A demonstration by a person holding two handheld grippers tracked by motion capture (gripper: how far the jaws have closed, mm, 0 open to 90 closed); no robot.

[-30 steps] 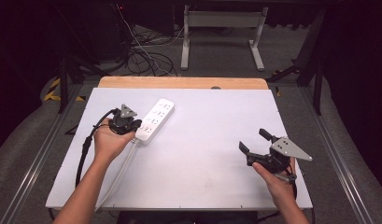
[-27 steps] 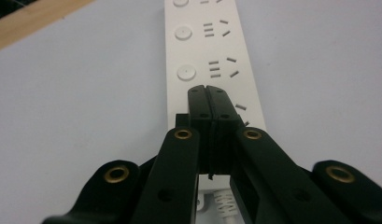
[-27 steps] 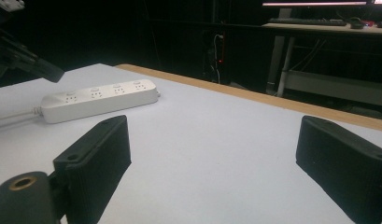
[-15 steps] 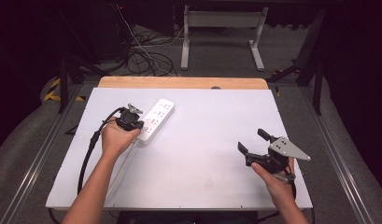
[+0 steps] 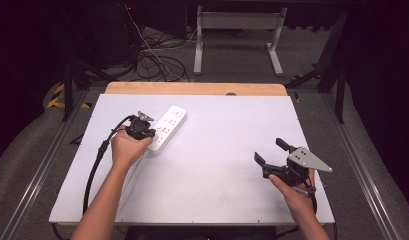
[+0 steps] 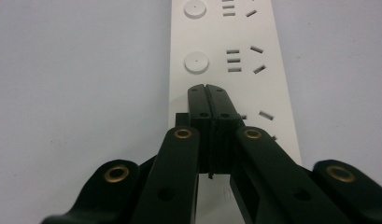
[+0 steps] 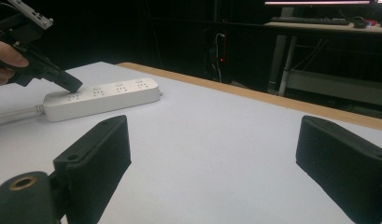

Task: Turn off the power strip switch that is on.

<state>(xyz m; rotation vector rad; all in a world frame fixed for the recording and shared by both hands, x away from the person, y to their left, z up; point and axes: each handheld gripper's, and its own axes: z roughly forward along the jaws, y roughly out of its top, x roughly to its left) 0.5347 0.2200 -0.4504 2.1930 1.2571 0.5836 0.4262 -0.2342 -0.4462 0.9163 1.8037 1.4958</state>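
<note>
The left gripper (image 5: 151,134) is pointing down at the white power strip (image 5: 167,128), its fingers (image 6: 198,100) pressed together with the tips sitting over the near end of the strip. The strip is lying on the left part of the worktop (image 5: 227,145). The right gripper (image 5: 268,151) is staying well apart, near the right edge, with its fingers (image 7: 97,158) wide apart and holding nothing.
</note>
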